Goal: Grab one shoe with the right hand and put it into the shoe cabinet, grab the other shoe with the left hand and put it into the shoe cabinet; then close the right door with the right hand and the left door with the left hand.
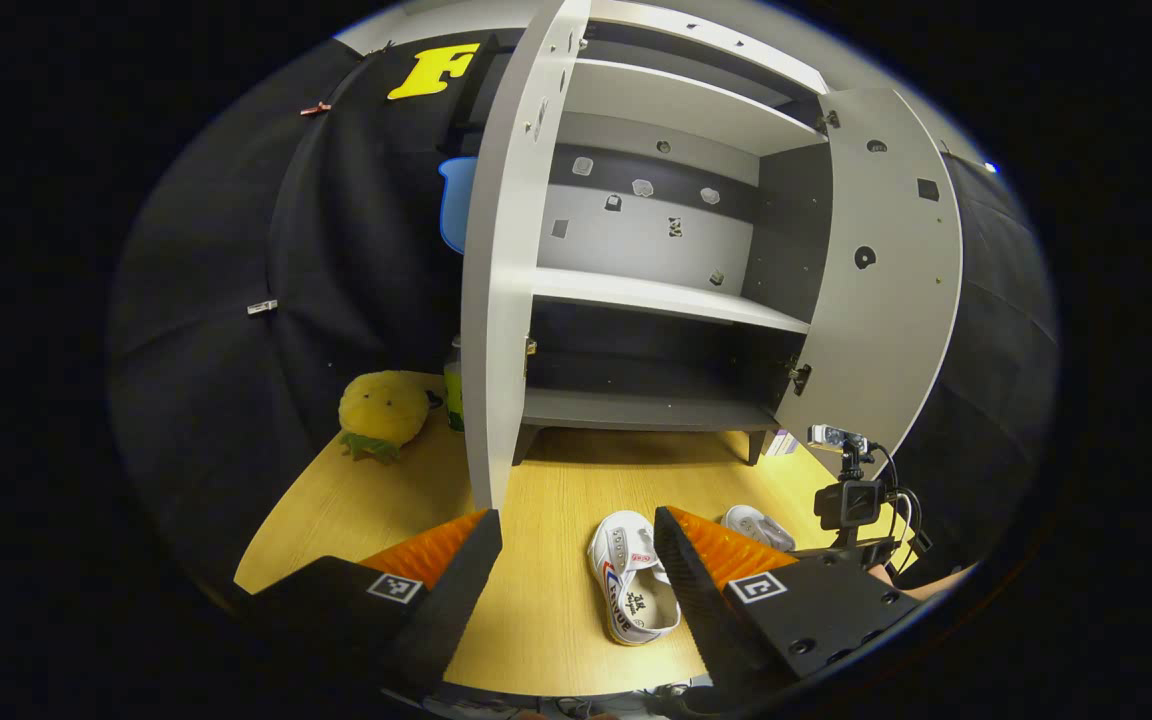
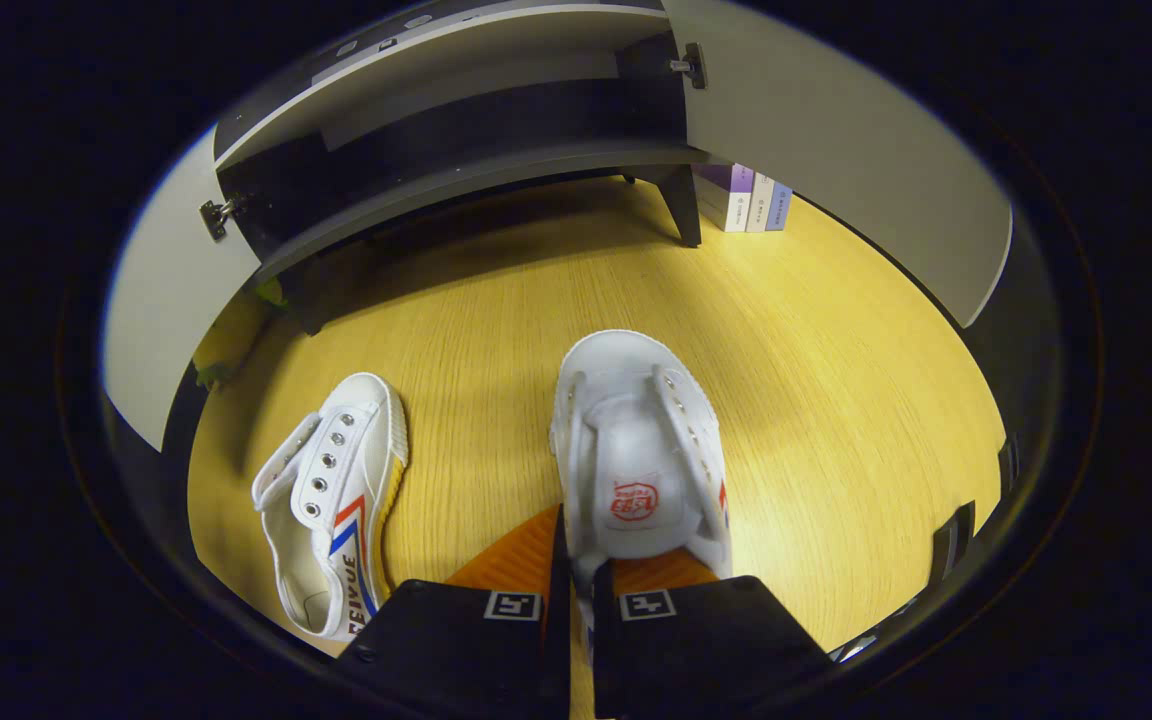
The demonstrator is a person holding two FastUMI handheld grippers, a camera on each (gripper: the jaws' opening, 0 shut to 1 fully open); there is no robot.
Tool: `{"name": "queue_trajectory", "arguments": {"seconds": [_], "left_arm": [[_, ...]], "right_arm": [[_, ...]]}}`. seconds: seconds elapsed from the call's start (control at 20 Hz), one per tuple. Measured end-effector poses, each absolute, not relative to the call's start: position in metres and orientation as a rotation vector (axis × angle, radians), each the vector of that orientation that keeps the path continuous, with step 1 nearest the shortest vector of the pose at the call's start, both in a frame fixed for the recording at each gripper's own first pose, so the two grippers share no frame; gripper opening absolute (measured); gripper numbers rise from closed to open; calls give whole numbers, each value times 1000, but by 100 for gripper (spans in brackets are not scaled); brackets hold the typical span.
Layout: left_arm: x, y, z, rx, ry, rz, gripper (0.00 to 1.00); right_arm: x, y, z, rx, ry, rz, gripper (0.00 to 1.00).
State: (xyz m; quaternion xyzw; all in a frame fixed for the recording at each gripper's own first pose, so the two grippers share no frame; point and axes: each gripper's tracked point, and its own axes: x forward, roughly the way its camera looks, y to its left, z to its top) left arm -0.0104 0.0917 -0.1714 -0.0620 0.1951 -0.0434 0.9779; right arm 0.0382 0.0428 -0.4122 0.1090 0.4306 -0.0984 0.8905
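In the left gripper view, a yellow plush toy (image 1: 383,411) sits at the far left on the wooden surface (image 1: 556,480), with a green bottle (image 1: 453,390) just beside it, half hidden behind the cabinet's left door (image 1: 506,270). That door stands open, edge-on toward the camera, between the left claw (image 1: 576,545) and the toy. The shoe cabinet (image 1: 666,300) shows bare shelves, and its right door (image 1: 881,260) is swung wide. The left claw is spread wide and holds nothing; one white shoe (image 1: 633,577) lies on the surface between its fingers but farther off. To the right, the other gripper's camera gear (image 1: 848,495) stands in front of the right door.

In the right gripper view, the first shoe (image 2: 334,500) lies on its side at the left. The right claw (image 2: 576,570) is narrowed onto the heel edge of the second shoe (image 2: 641,440), toe toward the cabinet. Some books (image 2: 746,205) stand behind the cabinet's right leg.
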Motion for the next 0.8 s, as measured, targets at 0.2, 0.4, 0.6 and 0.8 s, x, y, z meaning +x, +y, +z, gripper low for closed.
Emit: {"name": "queue_trajectory", "arguments": {"seconds": [0.2, 0.4, 0.6, 0.8], "left_arm": [[-12, 85, -172, -124, 401, -104, 95], [-14, 76, -170, -122, 397, -132, 95], [-15, 66, -167, -120, 385, -160, 95], [-18, 62, -161, -120, 366, -176, 95]], "right_arm": [[44, 46, -409, 263, 880, -187, 5], [51, 39, -381, 269, 811, -175, 5], [43, 45, -354, 248, 762, -139, 5], [34, 56, -307, 171, 709, -72, 5]]}}
